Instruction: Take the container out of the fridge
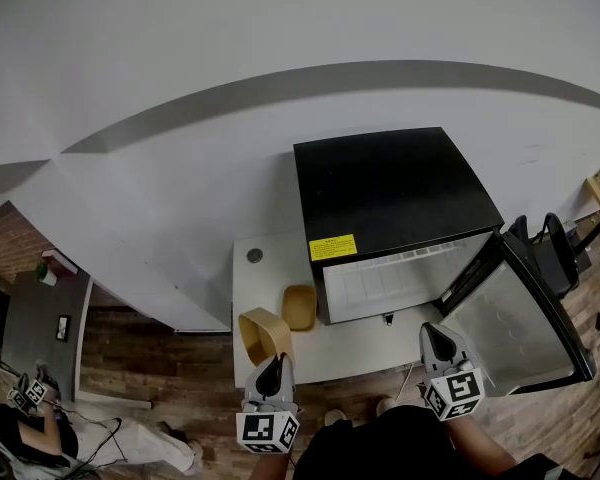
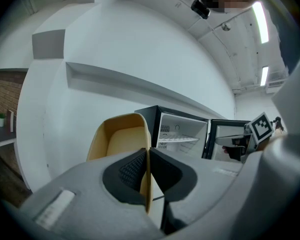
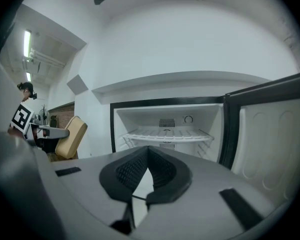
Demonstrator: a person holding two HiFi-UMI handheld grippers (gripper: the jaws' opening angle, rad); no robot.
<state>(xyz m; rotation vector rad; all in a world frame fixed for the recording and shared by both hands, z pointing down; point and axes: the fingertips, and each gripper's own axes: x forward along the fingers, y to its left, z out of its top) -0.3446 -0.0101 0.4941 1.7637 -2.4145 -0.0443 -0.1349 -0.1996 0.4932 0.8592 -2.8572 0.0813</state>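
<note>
The black mini fridge (image 1: 395, 193) stands on a white table (image 1: 355, 353) with its door (image 1: 515, 318) swung open to the right. Its inside (image 3: 165, 129) holds only a wire shelf. My left gripper (image 1: 273, 373) is shut on the wall of a tan container (image 1: 263, 333), which it holds tilted over the table's front left. In the left gripper view the container's rim (image 2: 121, 139) is pinched between the pads of that gripper (image 2: 146, 156). The right gripper (image 1: 438, 346) hangs before the open fridge. Its jaws (image 3: 147, 154) are shut on nothing.
A second tan tray or lid (image 1: 300, 308) lies on the table just left of the fridge. A small round disc (image 1: 254, 255) sits near the table's back left corner. A grey desk (image 1: 40, 318) and a seated person (image 1: 40, 438) are at the far left.
</note>
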